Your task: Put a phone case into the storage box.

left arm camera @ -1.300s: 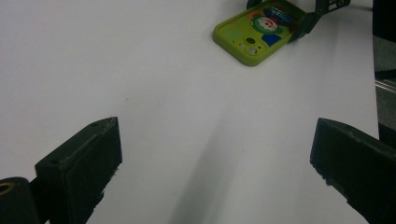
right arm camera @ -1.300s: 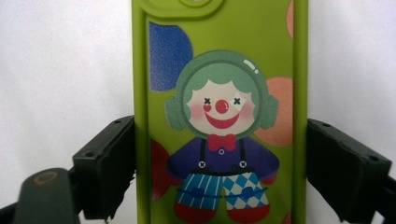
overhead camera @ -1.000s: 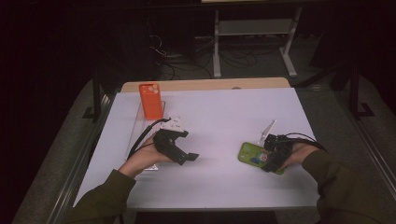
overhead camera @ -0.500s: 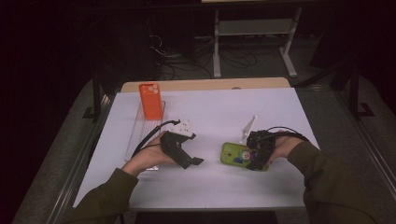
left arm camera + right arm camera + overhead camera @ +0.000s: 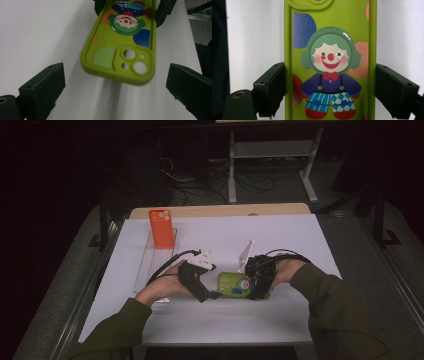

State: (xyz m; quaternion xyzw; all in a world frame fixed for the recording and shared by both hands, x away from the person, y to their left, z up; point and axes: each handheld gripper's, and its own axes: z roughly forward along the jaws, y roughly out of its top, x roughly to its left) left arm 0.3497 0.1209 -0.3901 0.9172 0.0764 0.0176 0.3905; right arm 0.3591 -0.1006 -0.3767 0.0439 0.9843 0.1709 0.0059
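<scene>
The right claw [image 5: 256,281] grips the green case [image 5: 233,284] by its long edges, apparently lifted just off the worktop [image 5: 280,235]. The left claw [image 5: 212,295] gapes wide at its camera end, empty. This looks like a handover; next, the left must close squarely on that end.

no words, numbers or brand marks can be read anywhere; the green phone case [image 5: 329,62] carries just a clown drawing, without lettering.
</scene>
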